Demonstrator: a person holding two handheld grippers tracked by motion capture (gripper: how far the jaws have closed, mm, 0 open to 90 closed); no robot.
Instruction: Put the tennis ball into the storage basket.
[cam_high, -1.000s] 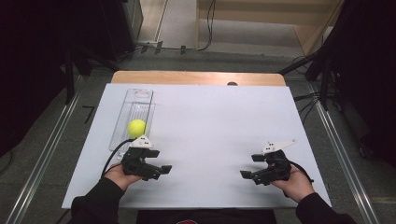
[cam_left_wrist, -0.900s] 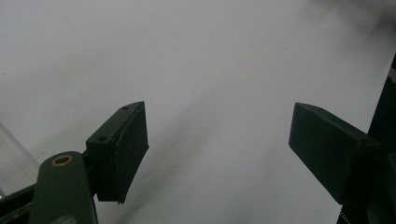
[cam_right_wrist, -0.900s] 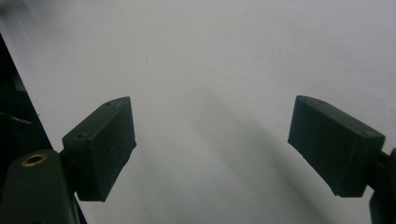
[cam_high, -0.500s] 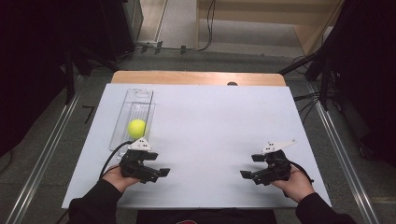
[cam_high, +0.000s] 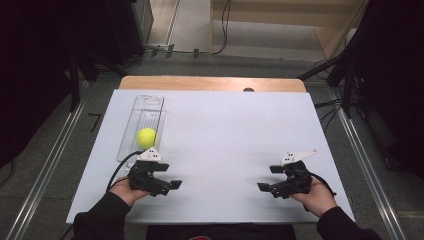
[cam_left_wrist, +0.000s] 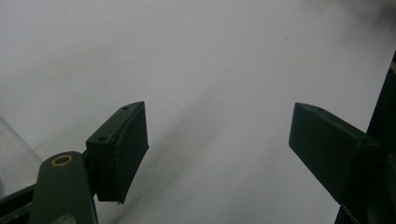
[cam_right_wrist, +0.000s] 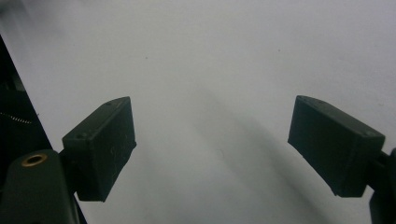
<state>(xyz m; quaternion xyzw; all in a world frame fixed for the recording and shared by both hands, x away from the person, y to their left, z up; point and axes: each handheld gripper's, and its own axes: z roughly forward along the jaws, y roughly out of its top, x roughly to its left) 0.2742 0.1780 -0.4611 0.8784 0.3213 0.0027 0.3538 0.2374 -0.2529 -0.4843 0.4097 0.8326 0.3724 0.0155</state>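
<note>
The left tool (cam_high: 167, 184) sat low over the near left part of the desk (cam_high: 225, 130). A hand (cam_high: 127, 189) held it from the near side. Its two black jaws stood apart, and there was nothing between them. In the left gripper view, only the bare white top of the desk lay between the jaws. The jaws pointed to the right, toward the middle of the desk.

The right tool (cam_high: 267, 187) sat low over the near right part of the desk, held by the other hand (cam_high: 315, 195). Its jaws stood wide apart too, and they held nothing. In the right gripper view, only the white top lay between them. These jaws pointed to the left, so the two tools faced each other. They were well apart.

A yellow ball (cam_high: 146, 137) lay just past the left tool, a little farther away. It sat inside a long clear tray (cam_high: 149, 102) on the left side of the desk. The ball was in the near part of the tray. The left tool was near the tray's near end, but its jaws did not touch the ball. The right tool was far from the ball.
</note>
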